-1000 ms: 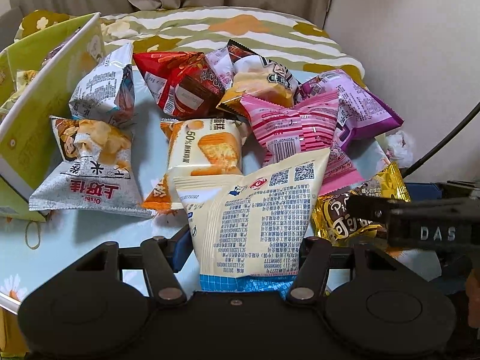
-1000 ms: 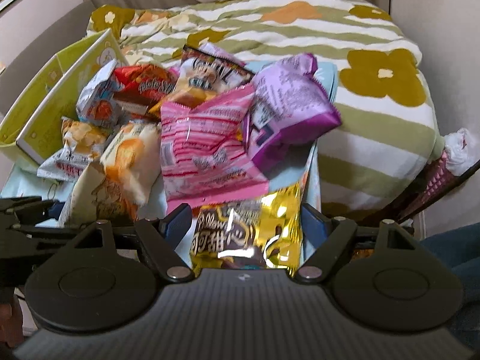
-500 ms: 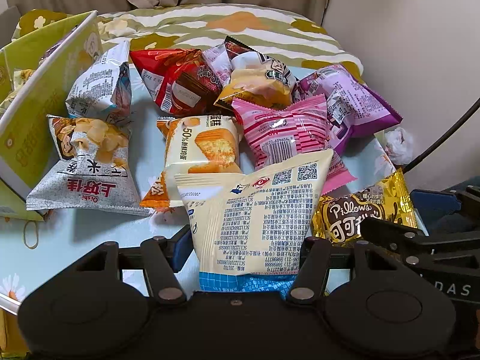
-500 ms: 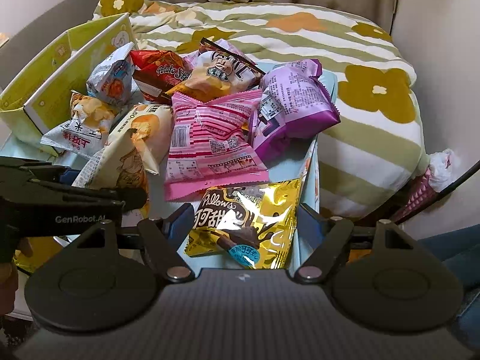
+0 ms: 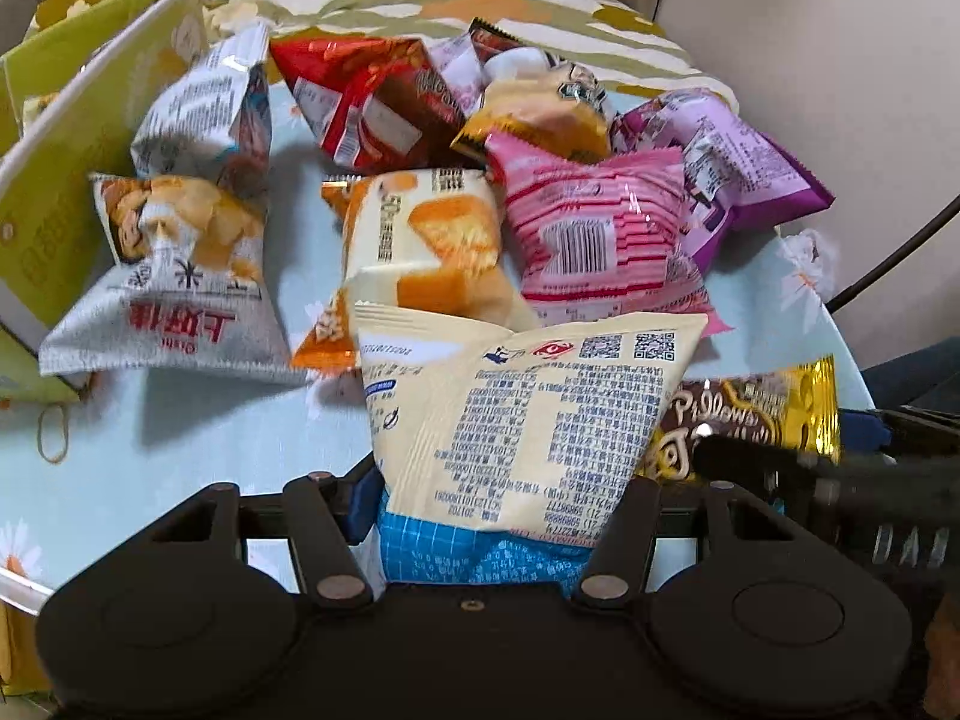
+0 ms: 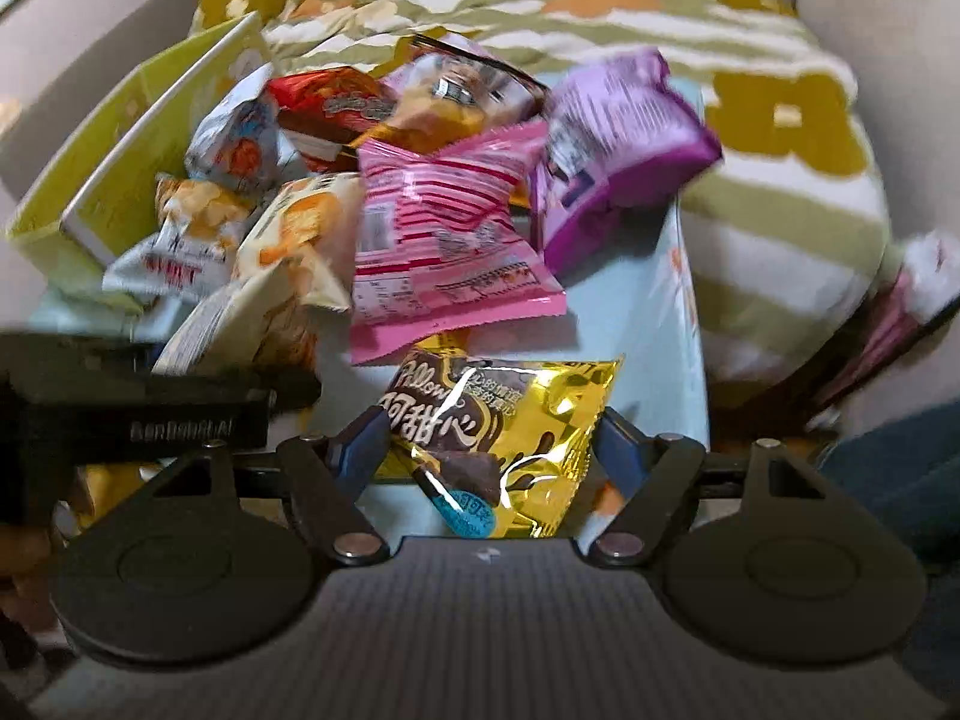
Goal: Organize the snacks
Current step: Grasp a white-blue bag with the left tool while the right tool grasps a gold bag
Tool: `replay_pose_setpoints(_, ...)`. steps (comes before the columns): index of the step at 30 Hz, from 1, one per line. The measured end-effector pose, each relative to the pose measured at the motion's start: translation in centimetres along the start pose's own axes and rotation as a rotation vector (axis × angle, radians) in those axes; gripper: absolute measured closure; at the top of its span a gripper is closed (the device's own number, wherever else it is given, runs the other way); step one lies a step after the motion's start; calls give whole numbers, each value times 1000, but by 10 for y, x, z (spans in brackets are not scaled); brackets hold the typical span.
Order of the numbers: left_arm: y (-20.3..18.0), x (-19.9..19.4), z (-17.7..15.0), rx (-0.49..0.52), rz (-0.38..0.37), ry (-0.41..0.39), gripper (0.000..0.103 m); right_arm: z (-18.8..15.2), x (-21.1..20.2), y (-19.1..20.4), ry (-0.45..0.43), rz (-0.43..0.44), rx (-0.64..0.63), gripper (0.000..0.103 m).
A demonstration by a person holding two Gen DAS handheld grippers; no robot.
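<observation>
Left wrist view: the left gripper (image 5: 489,504) has its fingers clamped on a cream snack bag (image 5: 522,420), lifted ahead of them. Beyond lie many loose packets on the bench (image 5: 180,450); the green box (image 5: 72,180), far left of the fingers, seems the likely bin, so most sorting looks undone.

Right wrist view: the right gripper (image 6: 489,450) has its fingers apart around the gold Pillows bag (image 6: 504,420), not pressing it. The bench edge runs just right of the fingers, so there is little room on that side; the left gripper crowds the other.
</observation>
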State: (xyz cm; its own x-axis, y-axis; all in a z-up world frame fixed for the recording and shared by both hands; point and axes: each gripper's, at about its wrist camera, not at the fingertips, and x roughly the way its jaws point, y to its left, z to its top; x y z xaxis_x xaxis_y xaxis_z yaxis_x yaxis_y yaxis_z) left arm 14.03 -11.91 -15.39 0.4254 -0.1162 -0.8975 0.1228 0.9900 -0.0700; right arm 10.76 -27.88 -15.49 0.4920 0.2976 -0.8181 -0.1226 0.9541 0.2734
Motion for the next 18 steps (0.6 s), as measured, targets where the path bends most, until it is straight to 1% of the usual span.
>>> replay_pose_setpoints(1, 0, 0, 0, 5, -1, -4, 40, 0, 2, -4, -5, 16, 36, 12)
replay_pose_setpoints(4, 0, 1, -1, 18, -6, -9, 43, 3, 6, -6, -29, 28, 64, 12)
replay_pose_setpoints(6, -2, 2, -2, 29, -7, -15, 45, 5, 10, -5, -22, 19, 59, 10)
replay_pose_setpoints(8, -3, 2, -4, 40, -3, -23, 48, 4, 14, -1, -11, 9, 34, 4)
replay_pose_setpoints(12, -4, -2, -5, 57, -7, -38, 50, 3, 14, 0, -13, 1, 29, 5)
replay_pose_setpoints(13, -5, -3, -6, 63, -5, -41, 50, 3, 13, 1, -12, -2, 24, 8)
replay_pose_setpoints(14, -6, -4, -7, 64, -5, -44, 50, 3, 12, 3, -13, -5, 14, 13)
replay_pose_setpoints(15, -6, -6, -8, 63, -8, -48, 51, 3, 11, 4, -16, -12, 2, 15)
replay_pose_setpoints(17, -6, -8, -8, 64, -11, -52, 52, 2, 7, 7, -26, -23, -19, 24)
replay_pose_setpoints(18, -6, -10, -9, 64, -14, -56, 52, 1, 5, 7, -32, -25, -21, 26)
